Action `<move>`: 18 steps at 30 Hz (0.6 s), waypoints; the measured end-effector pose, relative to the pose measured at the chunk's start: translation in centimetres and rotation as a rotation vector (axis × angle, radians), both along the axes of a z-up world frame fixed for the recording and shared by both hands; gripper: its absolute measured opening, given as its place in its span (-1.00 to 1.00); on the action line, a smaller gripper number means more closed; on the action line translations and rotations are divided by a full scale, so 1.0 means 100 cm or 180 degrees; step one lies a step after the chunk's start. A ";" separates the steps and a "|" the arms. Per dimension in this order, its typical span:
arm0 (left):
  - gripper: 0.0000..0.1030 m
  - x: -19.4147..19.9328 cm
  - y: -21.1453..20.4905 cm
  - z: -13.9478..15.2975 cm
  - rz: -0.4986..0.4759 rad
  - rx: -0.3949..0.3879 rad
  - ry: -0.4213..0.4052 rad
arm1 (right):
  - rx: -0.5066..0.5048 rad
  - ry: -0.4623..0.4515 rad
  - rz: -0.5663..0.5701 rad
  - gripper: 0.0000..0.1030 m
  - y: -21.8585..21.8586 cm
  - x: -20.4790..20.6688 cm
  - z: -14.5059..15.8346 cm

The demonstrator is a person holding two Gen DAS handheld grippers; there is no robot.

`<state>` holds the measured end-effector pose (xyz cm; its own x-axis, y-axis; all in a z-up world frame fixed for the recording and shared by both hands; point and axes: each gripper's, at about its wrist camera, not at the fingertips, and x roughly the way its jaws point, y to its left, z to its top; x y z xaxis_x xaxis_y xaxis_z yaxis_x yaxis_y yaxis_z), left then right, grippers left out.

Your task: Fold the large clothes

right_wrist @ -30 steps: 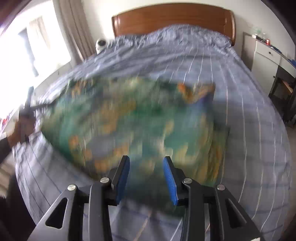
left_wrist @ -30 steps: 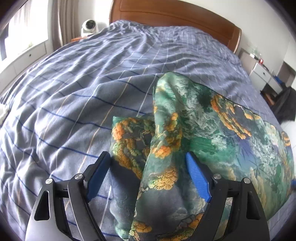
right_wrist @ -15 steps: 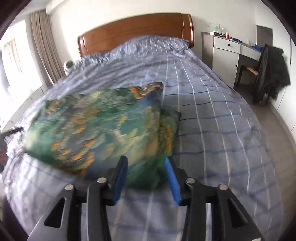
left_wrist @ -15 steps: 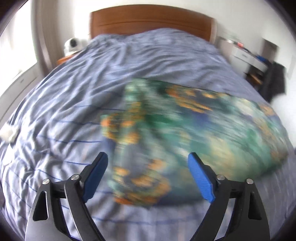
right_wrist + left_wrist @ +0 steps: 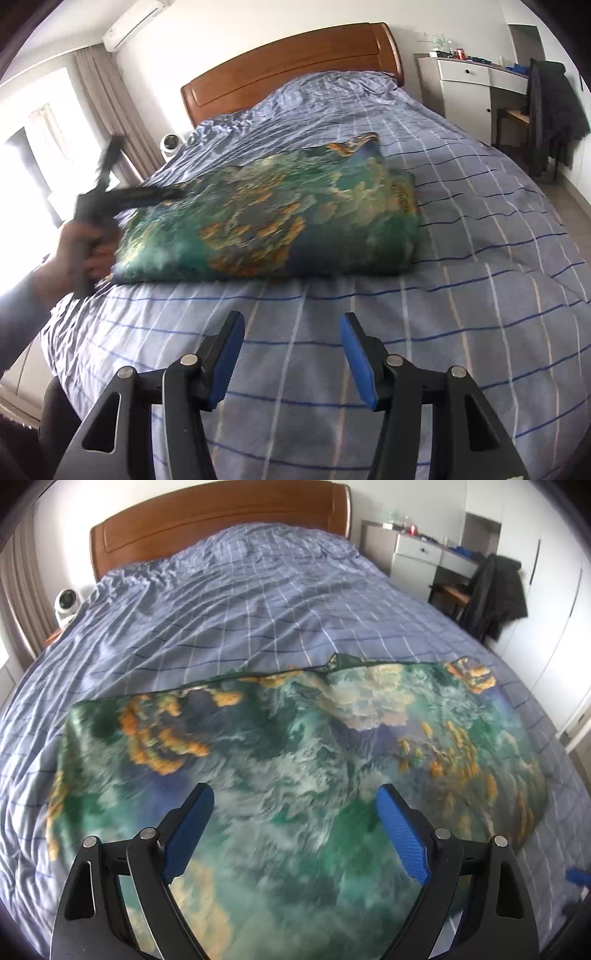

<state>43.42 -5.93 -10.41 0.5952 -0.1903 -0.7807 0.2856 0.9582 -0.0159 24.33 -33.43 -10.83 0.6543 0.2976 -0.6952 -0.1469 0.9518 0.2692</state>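
Garment (image 5: 295,746) (image 5: 273,218): green-blue print with orange clusters, lying folded into a broad rectangle across the bed's near half, flat, top layer smooth. Small dark corner poking out at its far edge.

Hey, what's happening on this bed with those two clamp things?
A person is folding a large green and orange patterned garment on a blue checked bedspread, using a handheld claw in each hand. Right now the garment lies folded into a rough rectangle. The left claw hangs open over it, gripping nothing. The right claw is also open, above bare bedspread on the near side of the garment. Neither claw holds any cloth.
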 end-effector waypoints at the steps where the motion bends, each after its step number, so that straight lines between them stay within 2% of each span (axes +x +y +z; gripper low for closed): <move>1: 0.76 -0.002 -0.006 -0.006 -0.0016 0.0096 -0.0002 | 0.0005 0.0000 0.0021 0.07 0.002 -0.002 0.000; 6: 0.76 -0.042 -0.012 -0.024 -0.0220 0.0395 -0.0084 | -0.0002 0.0016 0.0084 0.07 0.006 -0.013 -0.004; 12: 0.76 -0.095 -0.013 -0.026 -0.0425 0.0504 -0.0158 | 0.0028 0.0078 0.0030 0.07 0.006 -0.014 -0.008; 15: 0.77 -0.107 -0.016 -0.020 -0.0560 0.0489 -0.0143 | 0.0006 0.0129 -0.0055 0.07 0.005 -0.009 -0.009; 18: 0.77 -0.117 -0.016 -0.009 -0.0612 0.0355 -0.0126 | 0.0039 0.0197 -0.0224 0.10 -0.001 0.000 -0.010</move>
